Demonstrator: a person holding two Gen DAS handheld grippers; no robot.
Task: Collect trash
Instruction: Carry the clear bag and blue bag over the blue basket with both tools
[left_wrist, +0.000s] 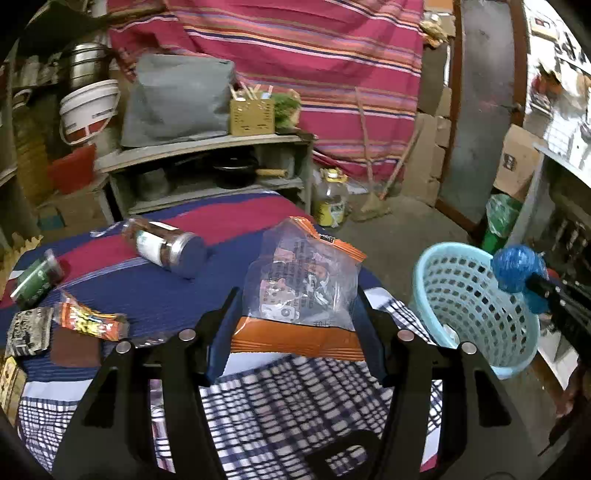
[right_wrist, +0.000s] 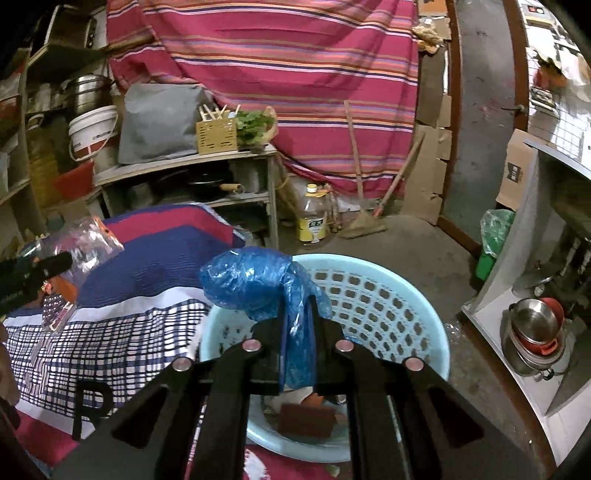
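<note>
My left gripper (left_wrist: 295, 314) is shut on an orange-edged clear snack bag (left_wrist: 301, 280) and holds it above the cloth-covered table (left_wrist: 280, 391). My right gripper (right_wrist: 298, 314) is shut on a crumpled blue plastic bag (right_wrist: 258, 284) and holds it over the rim of the light blue basket (right_wrist: 380, 295). The basket also shows in the left wrist view (left_wrist: 476, 302), at the table's right side, with the blue bag (left_wrist: 517, 267) above its far rim. Scraps and a brown wrapper (right_wrist: 306, 419) lie inside the basket.
On the table's left lie a jar (left_wrist: 164, 245), a green packet (left_wrist: 35, 278), an orange wrapper (left_wrist: 90, 319), a grey packet (left_wrist: 29, 330) and a brown square (left_wrist: 75, 345). A shelf unit (left_wrist: 207, 166) stands behind. Metal bowls (right_wrist: 535, 328) sit at right.
</note>
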